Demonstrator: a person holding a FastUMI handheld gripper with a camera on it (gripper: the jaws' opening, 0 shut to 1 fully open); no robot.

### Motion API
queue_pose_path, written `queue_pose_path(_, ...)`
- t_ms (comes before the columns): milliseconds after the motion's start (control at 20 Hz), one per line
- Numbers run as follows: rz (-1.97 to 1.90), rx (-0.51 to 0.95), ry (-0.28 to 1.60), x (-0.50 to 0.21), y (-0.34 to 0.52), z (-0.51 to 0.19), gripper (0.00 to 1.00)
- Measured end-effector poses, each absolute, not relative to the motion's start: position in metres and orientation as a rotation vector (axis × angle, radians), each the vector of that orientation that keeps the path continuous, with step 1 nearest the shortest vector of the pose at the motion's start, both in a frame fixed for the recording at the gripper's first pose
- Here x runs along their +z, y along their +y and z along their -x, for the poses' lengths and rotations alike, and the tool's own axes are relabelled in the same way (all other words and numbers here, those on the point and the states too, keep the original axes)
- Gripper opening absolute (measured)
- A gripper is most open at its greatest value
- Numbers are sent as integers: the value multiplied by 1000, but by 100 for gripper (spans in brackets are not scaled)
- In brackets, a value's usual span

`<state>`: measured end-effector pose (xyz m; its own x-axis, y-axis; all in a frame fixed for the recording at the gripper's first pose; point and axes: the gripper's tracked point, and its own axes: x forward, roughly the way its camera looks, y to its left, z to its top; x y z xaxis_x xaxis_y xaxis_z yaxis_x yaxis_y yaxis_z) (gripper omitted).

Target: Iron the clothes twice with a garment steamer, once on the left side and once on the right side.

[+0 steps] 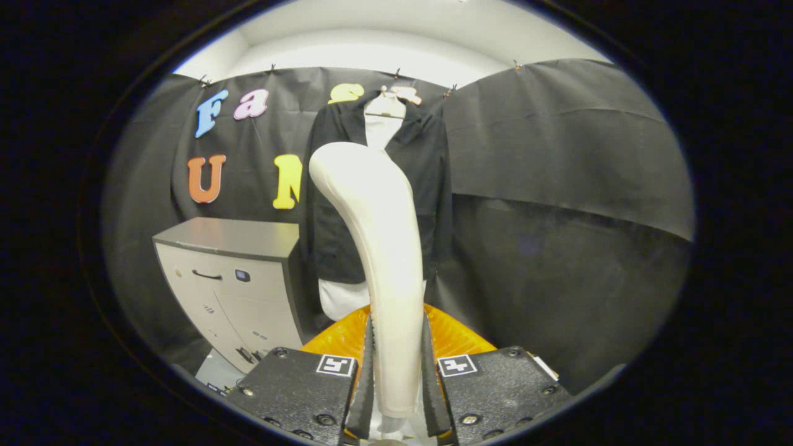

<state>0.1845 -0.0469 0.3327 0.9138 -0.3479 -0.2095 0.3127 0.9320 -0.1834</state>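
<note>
I'm holding the tongs [396, 371] clamped on the garment steamer [378, 248], both fingers [365, 378] pressing its white handle from either side low down. The steamer's long axis is running upright between the fingers, then curving up and slightly toward my left at the head, so the rounded top is sitting in front of the garment's chest.

The black jacket [427, 186] is hanging straight ahead, beyond the steamer, on a white mannequin torso [384, 121] against the black booth cloth. The steamer body is covering the jacket's centre line and part of its left half; the right half is showing more fully. I can't tell how far the head is from the fabric; it looks apart, not touching.

An orange base [458, 337] is showing just behind the fingers, low, on both sides of the handle. A grey cabinet [229, 272] is standing to the left of the jacket, near it.

Judging by this, I'm at the approach stage, with neither pass started. The next move depends on pushing forward, then shifting off centre to one side of the jacket and stroking along its vertical length.
</note>
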Motion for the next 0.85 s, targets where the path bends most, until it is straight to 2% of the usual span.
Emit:
queue_pose_path(400, 140, -222, 162, 388, -38, -157, 36)
queue_pose_path(850, 126, -32, 29, 433, -73, -138, 36)
